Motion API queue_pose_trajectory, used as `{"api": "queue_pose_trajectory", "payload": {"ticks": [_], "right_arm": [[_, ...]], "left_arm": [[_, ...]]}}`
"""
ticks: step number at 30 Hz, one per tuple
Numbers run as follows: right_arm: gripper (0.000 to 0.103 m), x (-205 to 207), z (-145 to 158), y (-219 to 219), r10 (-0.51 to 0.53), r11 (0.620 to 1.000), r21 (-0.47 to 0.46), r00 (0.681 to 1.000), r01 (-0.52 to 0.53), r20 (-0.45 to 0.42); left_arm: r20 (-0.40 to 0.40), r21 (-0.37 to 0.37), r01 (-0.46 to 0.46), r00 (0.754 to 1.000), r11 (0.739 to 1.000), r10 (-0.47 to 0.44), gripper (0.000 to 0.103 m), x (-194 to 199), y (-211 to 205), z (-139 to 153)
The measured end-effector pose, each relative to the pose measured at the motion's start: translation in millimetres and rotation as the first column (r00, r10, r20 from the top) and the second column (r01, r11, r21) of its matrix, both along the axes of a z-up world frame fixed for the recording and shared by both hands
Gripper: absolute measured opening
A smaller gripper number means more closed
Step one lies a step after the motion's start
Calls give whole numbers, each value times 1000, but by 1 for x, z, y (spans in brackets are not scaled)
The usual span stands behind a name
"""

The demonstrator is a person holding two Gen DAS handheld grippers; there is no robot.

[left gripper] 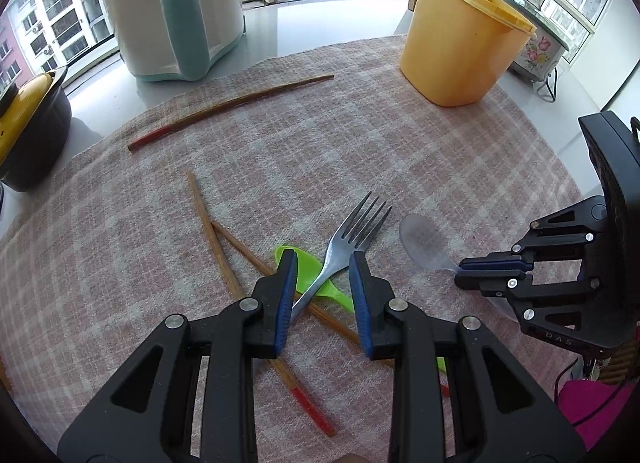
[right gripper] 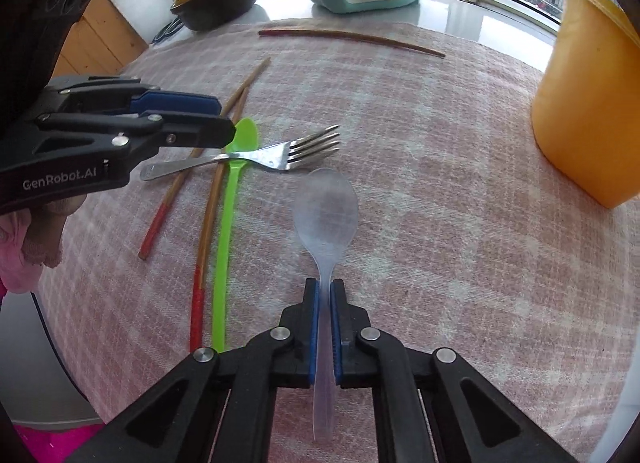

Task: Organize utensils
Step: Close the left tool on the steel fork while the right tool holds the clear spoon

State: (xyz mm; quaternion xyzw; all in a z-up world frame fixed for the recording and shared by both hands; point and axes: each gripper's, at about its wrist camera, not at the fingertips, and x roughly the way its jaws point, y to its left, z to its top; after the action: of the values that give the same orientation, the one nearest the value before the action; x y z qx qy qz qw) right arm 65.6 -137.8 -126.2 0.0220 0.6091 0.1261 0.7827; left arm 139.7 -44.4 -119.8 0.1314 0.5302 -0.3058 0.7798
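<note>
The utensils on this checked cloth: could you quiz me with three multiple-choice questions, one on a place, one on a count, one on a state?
1. The fork lies across:
A the green spoon
B the yellow tub
C bare cloth only

2. Chopsticks on the cloth:
A one
B three
C five

3. The right gripper is:
A open above the fork
B shut on the clear spoon
C out of view

Answers:
1 A, the fork crosses the green handle.
2 B, two crossed, one apart.
3 B, pads clamp its handle.
</note>
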Motion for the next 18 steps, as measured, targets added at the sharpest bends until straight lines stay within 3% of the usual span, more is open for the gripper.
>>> {"api": "queue_pose_trajectory", "payload": {"ticks": [7, 9, 11, 18], "right_arm": [[2, -4, 1, -34, -116, 993, 30, 993, 116, -11], [13, -5, 1, -38, -113, 992, 55, 993, 114, -15], [45, -7, 4, -42, -125, 989, 85, 992, 125, -6], [44, 3, 5, -58, -168, 977, 135, 986, 165, 14]], "left_arm": [[-10, 45, 79, 997, 996, -79, 29, 3, -33, -14], [-9, 51, 88, 996, 995, -87, 36, 6, -39, -16], [-7, 62, 103, 995, 993, -102, 36, 7, -44, -18], [17, 139, 155, 987, 978, -158, 36, 8, -57, -29]]}}
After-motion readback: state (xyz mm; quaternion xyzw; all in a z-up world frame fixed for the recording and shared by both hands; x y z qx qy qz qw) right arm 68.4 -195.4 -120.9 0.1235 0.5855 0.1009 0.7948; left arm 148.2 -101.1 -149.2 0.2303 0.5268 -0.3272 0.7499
